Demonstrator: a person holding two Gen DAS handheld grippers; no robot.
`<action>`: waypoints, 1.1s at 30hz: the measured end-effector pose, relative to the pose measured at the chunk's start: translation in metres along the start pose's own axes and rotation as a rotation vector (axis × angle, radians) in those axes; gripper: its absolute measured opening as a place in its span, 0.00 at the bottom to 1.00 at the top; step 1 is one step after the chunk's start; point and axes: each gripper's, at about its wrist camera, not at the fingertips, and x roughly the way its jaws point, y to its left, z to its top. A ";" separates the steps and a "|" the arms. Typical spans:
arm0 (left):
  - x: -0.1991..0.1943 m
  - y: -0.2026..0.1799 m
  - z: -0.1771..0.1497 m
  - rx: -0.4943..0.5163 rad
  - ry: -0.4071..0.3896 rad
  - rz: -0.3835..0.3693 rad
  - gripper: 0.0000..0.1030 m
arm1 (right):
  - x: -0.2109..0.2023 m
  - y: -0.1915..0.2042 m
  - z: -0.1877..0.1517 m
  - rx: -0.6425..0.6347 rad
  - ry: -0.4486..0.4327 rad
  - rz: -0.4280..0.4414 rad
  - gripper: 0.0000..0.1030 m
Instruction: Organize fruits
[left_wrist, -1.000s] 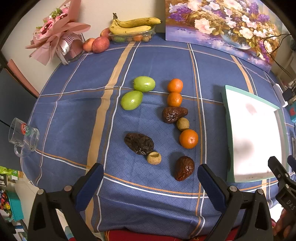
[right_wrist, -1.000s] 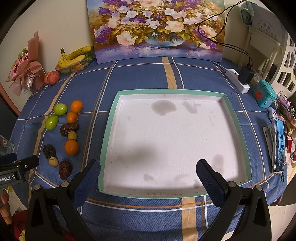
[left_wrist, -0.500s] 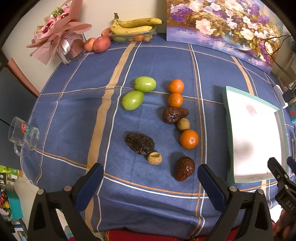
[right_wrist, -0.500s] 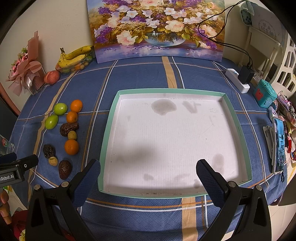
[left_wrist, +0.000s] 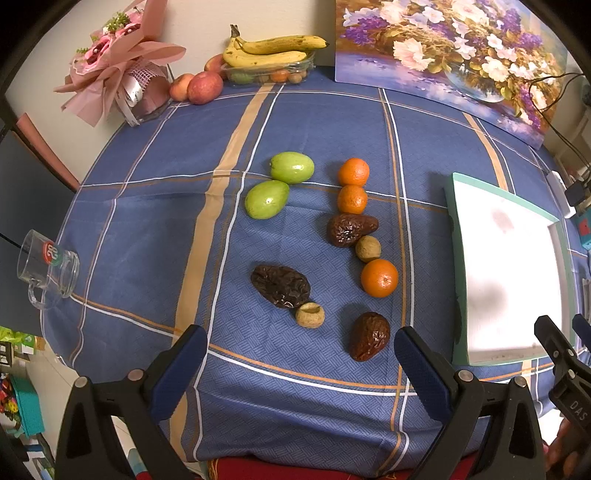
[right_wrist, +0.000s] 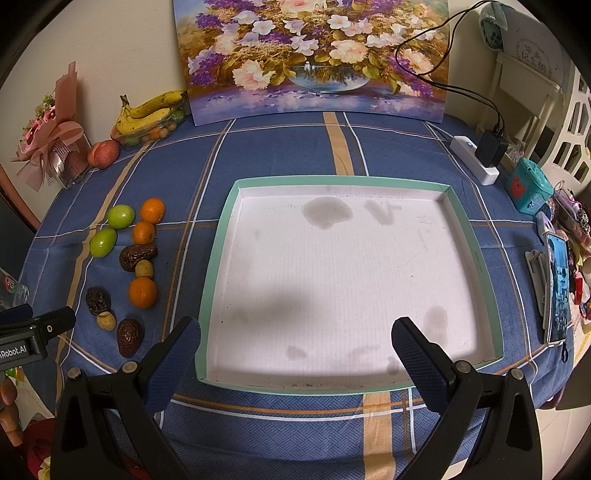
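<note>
Loose fruit lies on the blue checked cloth in the left wrist view: two green fruits (left_wrist: 279, 184), three oranges (left_wrist: 379, 277), three dark wrinkled fruits (left_wrist: 280, 280) and two small tan ones (left_wrist: 310, 314). The same fruit shows at the left of the right wrist view (right_wrist: 143, 291). A white tray with a green rim (right_wrist: 218, 236) lies to the right of the fruit. My left gripper (left_wrist: 297, 363) is open and empty, near the front fruits. My right gripper (right_wrist: 295, 350) is open and empty over the tray's near edge.
Bananas on a clear box (left_wrist: 271, 55), apples (left_wrist: 205, 86) and a pink bouquet (left_wrist: 118, 70) stand at the back left. A glass mug (left_wrist: 48, 266) sits at the left table edge. A flower painting (right_wrist: 314, 55) leans at the back. A power strip (right_wrist: 476, 162) and phone (right_wrist: 557, 288) lie right.
The left wrist view has shifted very slightly. Nothing on the table has moved and both grippers stay open.
</note>
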 end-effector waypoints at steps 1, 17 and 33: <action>0.000 0.000 0.000 0.000 0.000 0.000 0.99 | 0.000 0.000 0.000 0.000 0.000 0.000 1.00; 0.001 0.002 0.000 -0.003 0.001 -0.001 0.99 | 0.000 0.000 0.000 -0.001 0.001 -0.001 1.00; 0.001 0.004 0.000 -0.005 0.002 -0.004 0.99 | 0.000 0.000 0.001 0.000 0.002 -0.001 1.00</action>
